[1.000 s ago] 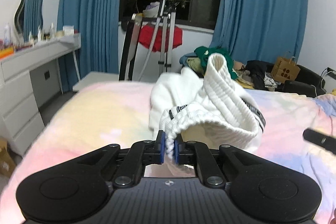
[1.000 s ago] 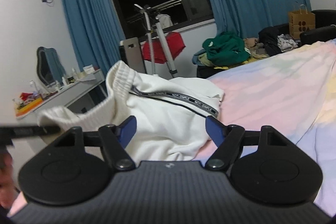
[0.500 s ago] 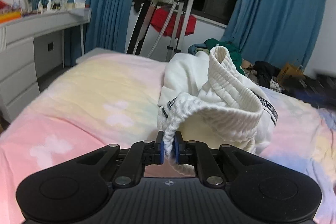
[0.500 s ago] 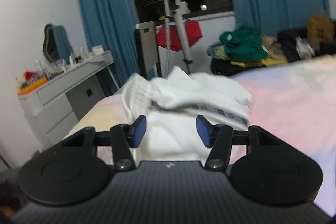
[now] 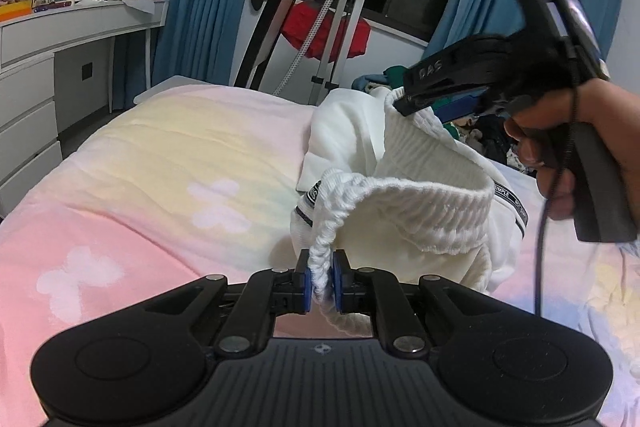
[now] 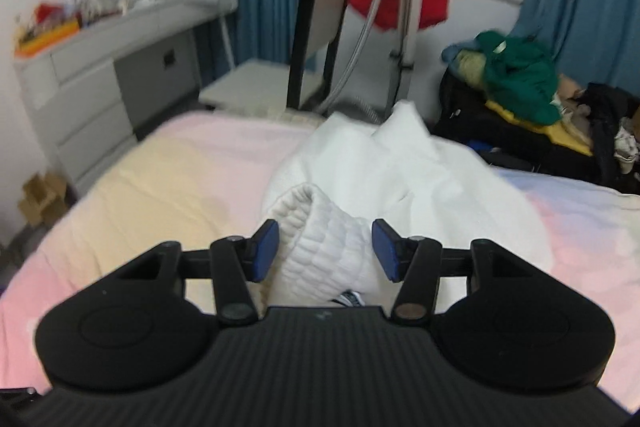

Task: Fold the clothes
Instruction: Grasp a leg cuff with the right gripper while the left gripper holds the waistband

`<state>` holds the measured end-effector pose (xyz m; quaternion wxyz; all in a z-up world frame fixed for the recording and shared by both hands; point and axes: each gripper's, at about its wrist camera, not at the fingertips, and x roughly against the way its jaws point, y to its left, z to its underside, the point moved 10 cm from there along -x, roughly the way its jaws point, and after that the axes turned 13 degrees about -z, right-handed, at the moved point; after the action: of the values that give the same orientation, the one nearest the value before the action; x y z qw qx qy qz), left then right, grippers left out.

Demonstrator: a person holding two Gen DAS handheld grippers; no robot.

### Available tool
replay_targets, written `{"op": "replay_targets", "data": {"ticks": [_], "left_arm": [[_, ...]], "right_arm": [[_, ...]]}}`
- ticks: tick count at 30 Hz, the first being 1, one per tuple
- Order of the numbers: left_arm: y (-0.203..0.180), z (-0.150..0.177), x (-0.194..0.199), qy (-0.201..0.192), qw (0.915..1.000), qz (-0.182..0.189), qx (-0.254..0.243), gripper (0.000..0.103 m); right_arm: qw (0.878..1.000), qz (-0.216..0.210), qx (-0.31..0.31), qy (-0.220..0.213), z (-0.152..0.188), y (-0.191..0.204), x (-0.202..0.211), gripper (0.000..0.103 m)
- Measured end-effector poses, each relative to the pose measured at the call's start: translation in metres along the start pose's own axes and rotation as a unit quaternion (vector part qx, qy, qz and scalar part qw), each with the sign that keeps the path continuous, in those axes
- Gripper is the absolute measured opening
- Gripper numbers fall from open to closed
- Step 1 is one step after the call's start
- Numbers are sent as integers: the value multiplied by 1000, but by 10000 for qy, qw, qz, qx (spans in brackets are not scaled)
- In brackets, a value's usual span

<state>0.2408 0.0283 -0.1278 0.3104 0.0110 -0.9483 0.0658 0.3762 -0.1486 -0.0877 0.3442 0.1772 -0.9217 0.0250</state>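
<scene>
A white garment (image 5: 404,195) with a ribbed waistband and a black lettered stripe lies bunched on the pastel bedspread (image 5: 160,163). My left gripper (image 5: 321,281) is shut on the near end of the ribbed waistband and holds it up. My right gripper (image 6: 325,251) is open, its blue pads either side of the far raised part of the waistband (image 6: 320,239). In the left wrist view the right gripper (image 5: 416,99) sits over the top of the waistband, held by a hand.
A grey dresser (image 5: 48,67) with bottles stands at the left. A clothes rack with a red garment (image 5: 324,35) stands behind the bed by blue curtains. A pile of clothes (image 6: 520,83) lies at the far right.
My right gripper has moved in over the raised waistband, so that the band now sits between its open pads. My left gripper keeps its grip and has come lower and closer.
</scene>
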Motion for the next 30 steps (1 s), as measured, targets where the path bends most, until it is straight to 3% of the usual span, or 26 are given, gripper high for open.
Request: {"op": "replay_targets", "data": {"ticks": [1, 4, 10, 14, 16, 19, 22, 24, 27, 30], "left_arm": [[0, 0, -2, -3, 10000, 20, 19, 11], [4, 2, -7, 75, 9999, 8, 124, 11], [12, 3, -11, 169, 9986, 28, 497, 12], [13, 2, -3, 131, 9979, 65, 625, 11], [12, 3, 2, 86, 9979, 68, 643, 11], [11, 10, 8, 168, 9975, 89, 681, 12], [9, 16, 12, 169, 9983, -26, 554, 14], [8, 21, 13, 162, 9988, -135, 446, 13], [9, 29, 14, 134, 9990, -255, 336, 14], [14, 34, 15, 134, 9988, -401, 261, 17]], "right_arm": [[9998, 143, 135, 89, 0, 0, -4, 31], [9985, 476, 266, 55, 6, -2, 6, 13], [9954, 727, -16, -619, 30, -16, 90, 9], [9847, 778, -829, -1323, 76, -34, 167, 9], [9762, 667, -1387, -1530, 115, -43, 196, 9], [9647, 464, -2107, -1512, 180, -51, 220, 9], [9518, 272, -2800, -1221, 241, -60, 220, 9], [9375, -70, -3330, -1009, 271, -62, 211, 9], [9214, -340, -3776, -850, 295, -61, 199, 11], [9190, -445, -3829, -827, 302, -60, 197, 12]]}}
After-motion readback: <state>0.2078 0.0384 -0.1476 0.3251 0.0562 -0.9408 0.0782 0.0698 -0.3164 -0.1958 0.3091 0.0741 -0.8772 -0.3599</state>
